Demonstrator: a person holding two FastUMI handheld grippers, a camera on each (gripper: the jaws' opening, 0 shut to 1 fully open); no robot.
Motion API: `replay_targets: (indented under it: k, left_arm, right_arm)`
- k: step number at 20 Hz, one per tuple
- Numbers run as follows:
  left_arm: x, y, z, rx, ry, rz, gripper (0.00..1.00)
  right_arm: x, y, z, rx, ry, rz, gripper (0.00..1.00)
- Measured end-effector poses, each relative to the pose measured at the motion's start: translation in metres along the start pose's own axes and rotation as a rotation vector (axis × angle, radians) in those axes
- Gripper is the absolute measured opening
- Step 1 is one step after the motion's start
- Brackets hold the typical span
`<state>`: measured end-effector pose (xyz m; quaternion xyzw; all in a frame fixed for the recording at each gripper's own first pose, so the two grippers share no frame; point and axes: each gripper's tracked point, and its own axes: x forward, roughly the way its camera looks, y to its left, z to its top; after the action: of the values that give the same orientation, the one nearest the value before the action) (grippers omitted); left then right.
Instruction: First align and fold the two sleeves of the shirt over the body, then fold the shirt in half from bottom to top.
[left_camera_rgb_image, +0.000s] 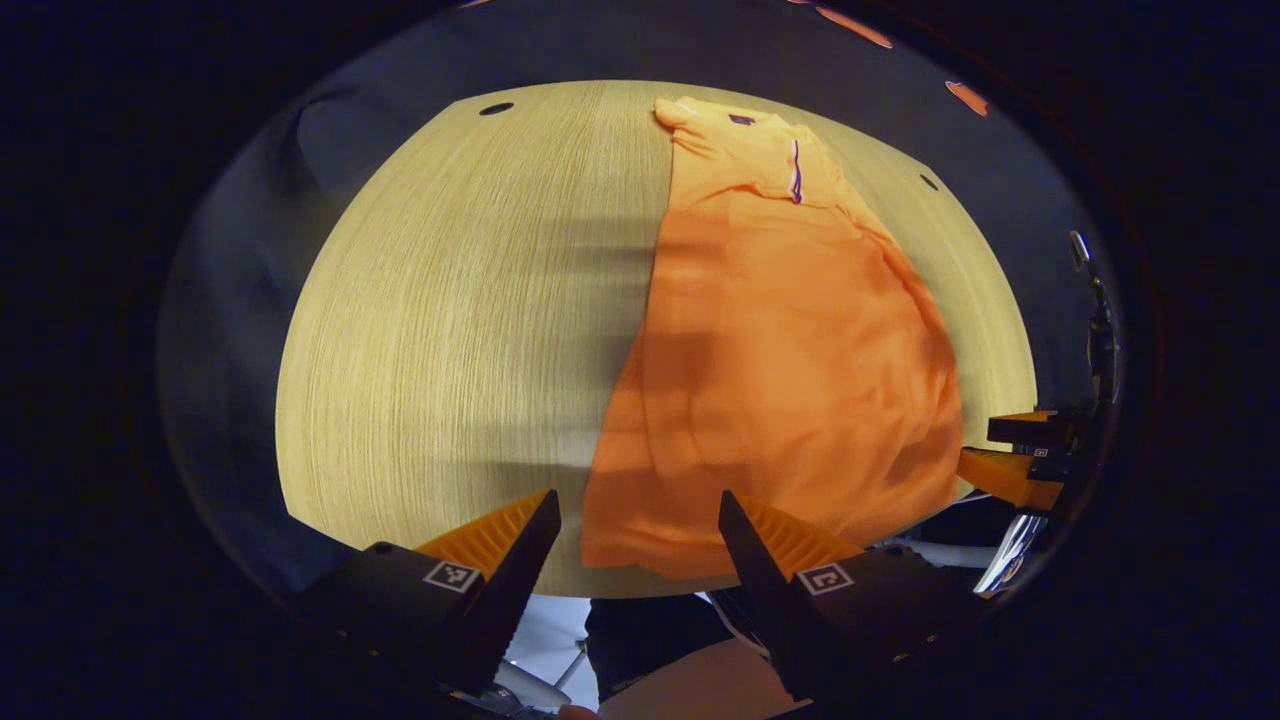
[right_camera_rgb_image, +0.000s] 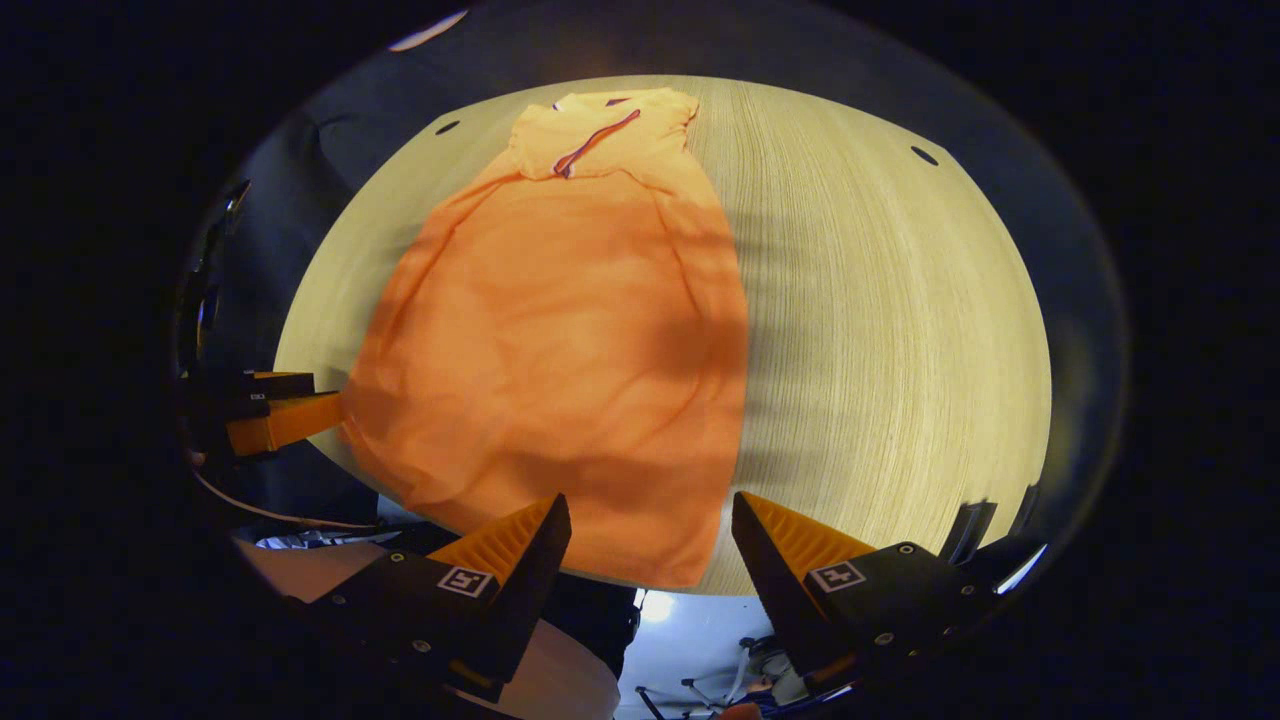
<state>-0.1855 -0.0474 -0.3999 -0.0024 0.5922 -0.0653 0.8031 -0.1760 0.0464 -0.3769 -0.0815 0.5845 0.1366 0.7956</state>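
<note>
Here the orange shirt (left_camera_rgb_image: 790, 360) lies flat on the bench (left_camera_rgb_image: 470, 330), collar far, hem just ahead of both fingers. Left gripper (left_camera_rgb_image: 640, 520) fingers spread apart, holding nothing. Right gripper (right_camera_rgb_image: 650, 525) fingers likewise apart above the hem, empty.

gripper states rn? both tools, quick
Left tool: open, holding nothing, poised at the near hem of the orange shirt.
Right tool: open, holding nothing, at the same hem near the table edge.
</note>
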Motion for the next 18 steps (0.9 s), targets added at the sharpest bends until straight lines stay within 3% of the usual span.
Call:
replay_targets:
  k: [7, 12, 14, 15, 18]
  left_arm:
    - [0.021, 0.002, -0.026, 0.035, 0.080, 0.031, 0.99]
    - [0.027, 0.001, -0.036, 0.069, 0.113, 0.067, 0.97]
    - [0.028, 0.000, -0.034, 0.067, 0.108, 0.070, 0.96]
    - [0.029, 0.001, -0.035, 0.055, 0.112, 0.071, 0.96]
    - [0.028, 0.000, -0.037, 0.025, 0.136, 0.075, 0.96]
  right_arm:
    - [0.023, 0.004, -0.031, 0.014, 0.099, -0.008, 0.99]
    - [0.030, -0.001, -0.040, 0.008, 0.120, -0.071, 1.00]
    - [0.032, 0.000, -0.043, 0.015, 0.122, -0.074, 0.93]
    - [0.031, 0.000, -0.043, 0.014, 0.130, -0.072, 0.99]
    - [0.030, 0.002, -0.046, 0.018, 0.151, -0.072, 0.99]
